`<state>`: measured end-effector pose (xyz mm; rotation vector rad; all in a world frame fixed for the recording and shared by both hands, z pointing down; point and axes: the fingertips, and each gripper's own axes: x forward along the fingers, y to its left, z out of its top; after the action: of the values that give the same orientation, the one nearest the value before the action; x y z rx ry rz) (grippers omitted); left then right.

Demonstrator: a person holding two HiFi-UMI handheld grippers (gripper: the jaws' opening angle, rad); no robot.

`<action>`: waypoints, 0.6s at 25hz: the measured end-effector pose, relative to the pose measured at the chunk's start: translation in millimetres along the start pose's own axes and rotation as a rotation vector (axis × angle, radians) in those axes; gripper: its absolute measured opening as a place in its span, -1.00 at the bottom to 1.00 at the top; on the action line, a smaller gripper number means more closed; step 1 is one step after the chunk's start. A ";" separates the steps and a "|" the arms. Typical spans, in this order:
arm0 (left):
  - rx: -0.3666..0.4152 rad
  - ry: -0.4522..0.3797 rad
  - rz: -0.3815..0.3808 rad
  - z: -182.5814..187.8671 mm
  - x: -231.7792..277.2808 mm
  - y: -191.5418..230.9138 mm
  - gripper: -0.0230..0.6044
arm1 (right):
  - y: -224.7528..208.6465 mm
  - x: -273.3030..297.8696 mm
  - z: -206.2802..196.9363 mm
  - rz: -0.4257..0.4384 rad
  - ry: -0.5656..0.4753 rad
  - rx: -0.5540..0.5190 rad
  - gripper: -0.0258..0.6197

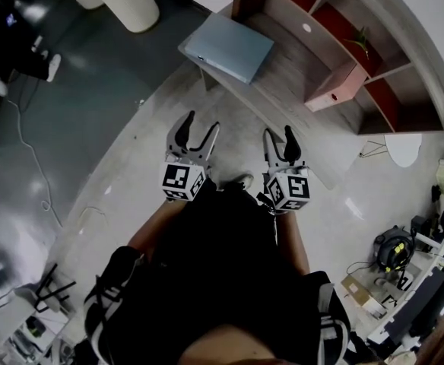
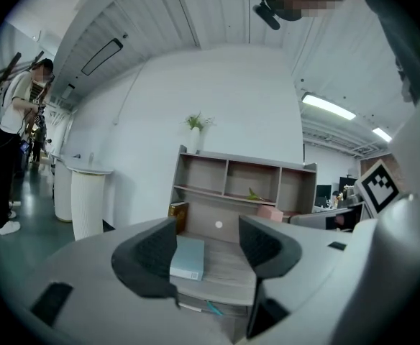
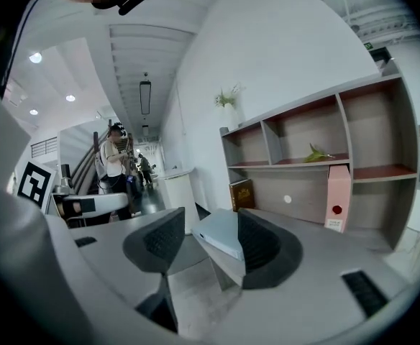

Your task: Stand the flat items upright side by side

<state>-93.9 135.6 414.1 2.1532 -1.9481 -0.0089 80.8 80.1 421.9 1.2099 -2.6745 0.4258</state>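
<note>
Left gripper (image 1: 203,122) and right gripper (image 1: 279,133) both spread empty, blue box (image 1: 229,46) lies flat on the desk (image 1: 287,71) ahead, left looks closer.

Flat box (image 1: 228,46) lies on the desk (image 1: 287,78), left of the upright file (image 1: 332,88).

Dim head view; brighter fisheye gripper views under ceiling lights (image 2: 329,106), edges bowed, dark and soft.

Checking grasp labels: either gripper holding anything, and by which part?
Nothing held: left gripper and right gripper both stand open and empty; the pale blue flat box lies untouched on the wooden desk.
</note>
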 end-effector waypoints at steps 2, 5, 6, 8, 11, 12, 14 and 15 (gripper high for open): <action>-0.015 -0.003 -0.005 1.1 -3.7 10.4 -0.09 | 7.5 6.6 -1.5 -0.003 0.011 -0.006 -0.15; -0.035 -0.004 -0.007 0.8 -7.4 29.8 -0.09 | 16.3 20.1 -7.6 -0.011 0.038 -0.013 -0.15; -0.044 -0.003 -0.008 0.4 -8.8 37.5 -0.09 | 19.6 25.1 -9.9 -0.015 0.047 -0.015 -0.15; -0.071 0.002 -0.010 -1.7 -12.2 54.4 -0.09 | 27.6 34.9 -14.5 -0.021 0.066 -0.020 -0.15; -0.115 0.022 -0.018 -9.6 -17.2 76.9 -0.09 | 40.3 48.4 -23.4 -0.025 0.104 -0.032 -0.15; -0.126 0.029 -0.021 -12.5 -18.9 82.8 -0.09 | 44.6 52.5 -26.5 -0.025 0.117 -0.038 -0.15; -0.144 0.036 -0.028 -15.9 -20.7 94.7 -0.09 | 53.6 62.0 -30.4 -0.024 0.138 -0.055 -0.15; -0.150 0.038 -0.032 -16.8 -20.3 100.3 -0.09 | 57.7 66.7 -31.2 -0.025 0.145 -0.061 -0.15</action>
<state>-191.8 149.9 445.3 2.0723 -1.8308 -0.1144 -5.1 79.6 458.9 1.1480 -2.5284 0.4081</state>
